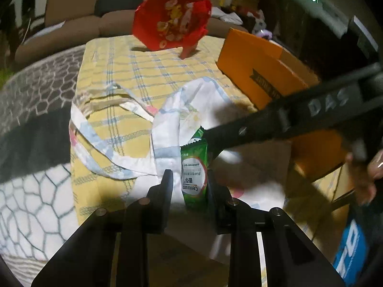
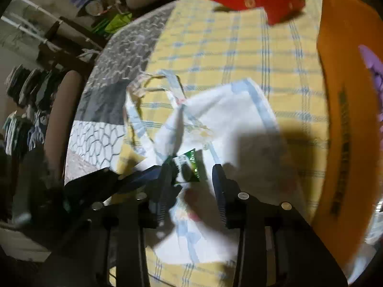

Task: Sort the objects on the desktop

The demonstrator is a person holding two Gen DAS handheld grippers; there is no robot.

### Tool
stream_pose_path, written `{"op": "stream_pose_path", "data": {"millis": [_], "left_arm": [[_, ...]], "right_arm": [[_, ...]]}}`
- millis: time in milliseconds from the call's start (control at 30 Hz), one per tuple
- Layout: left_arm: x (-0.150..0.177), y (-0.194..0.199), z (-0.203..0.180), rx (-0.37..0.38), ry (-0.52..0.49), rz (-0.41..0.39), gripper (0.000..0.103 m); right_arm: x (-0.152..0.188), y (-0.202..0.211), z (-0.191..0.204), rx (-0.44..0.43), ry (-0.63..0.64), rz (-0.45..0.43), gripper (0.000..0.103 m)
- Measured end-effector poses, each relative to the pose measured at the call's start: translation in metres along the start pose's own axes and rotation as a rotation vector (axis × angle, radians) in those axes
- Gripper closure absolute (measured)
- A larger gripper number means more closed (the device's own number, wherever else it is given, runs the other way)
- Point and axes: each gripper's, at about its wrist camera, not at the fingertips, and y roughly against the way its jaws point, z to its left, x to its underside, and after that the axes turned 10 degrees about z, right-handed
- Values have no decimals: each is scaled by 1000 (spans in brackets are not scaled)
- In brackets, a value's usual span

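A green Centrum sachet lies on a white tote bag with blue trim, spread over a yellow checked cloth. My left gripper straddles the sachet; its right finger touches the sachet's edge, while a strip of white bag shows at its left finger. My right gripper reaches in from the right, its tip at the sachet's top corner. In the right wrist view the sachet sits between the right gripper's spread fingers, close to the left one, with the bag beneath.
A red printed box stands at the cloth's far end. An orange box lies along the right side, also the orange box in the right wrist view. A hexagon-patterned quilt borders the left. A person's hand holds the right gripper.
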Motion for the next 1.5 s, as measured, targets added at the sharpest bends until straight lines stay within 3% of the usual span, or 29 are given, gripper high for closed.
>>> {"op": "stream_pose_path", "data": {"millis": [67, 133, 167, 267, 600, 700, 767, 800, 833, 900, 967, 1000, 1033, 1100, 1167, 1200, 1267, 1333, 1500], "left_arm": [[1, 0, 5, 32, 23, -6, 77], [1, 0, 8, 54, 36, -11, 78], [1, 1, 10, 61, 43, -13, 80], [1, 5, 14, 65, 59, -23, 89], [-9, 55, 14, 97, 88, -103, 95], [-13, 53, 14, 41, 101, -68, 95], [-10, 51, 14, 48, 114, -67, 79], [-8, 50, 12, 56, 107, -77, 54], [-6, 45, 8, 68, 96, -69, 44], [-2, 29, 1, 45, 85, -16, 45], [1, 24, -6, -42, 84, -10, 44], [3, 23, -8, -61, 88, -15, 33], [4, 21, -10, -81, 101, -16, 31], [4, 14, -13, -137, 108, -5, 35], [2, 9, -15, -168, 101, 4, 54], [1, 6, -14, -171, 109, 15, 69], [0, 3, -11, -163, 131, 22, 74], [1, 10, -9, -139, 140, 7, 88], [0, 47, -11, -124, 153, -57, 88]], "right_arm": [[0, -8, 0, -16, 6, 5, 70], [1, -12, 0, -66, 7, 5, 82], [2, -13, 0, -79, 2, 4, 93], [3, -14, 0, -120, 4, -3, 95], [18, 48, 21, -39, 95, -70, 96], [23, 74, 20, -31, 107, -89, 96], [28, 88, 18, -17, 110, -104, 96], [31, 94, 17, -9, 113, -109, 96], [34, 98, 16, -1, 119, -112, 96], [40, 106, 14, -3, 125, -116, 96], [46, 110, 13, -12, 132, -115, 96], [49, 110, 14, -14, 141, -113, 96], [52, 110, 14, -17, 147, -109, 96], [56, 109, 15, -19, 157, -108, 96], [58, 106, 14, -27, 160, -104, 96], [58, 105, 14, -28, 161, -103, 96], [60, 104, 12, -27, 162, -102, 96], [61, 106, 9, -30, 157, -105, 96], [63, 126, 1, -30, 149, -138, 96]]}}
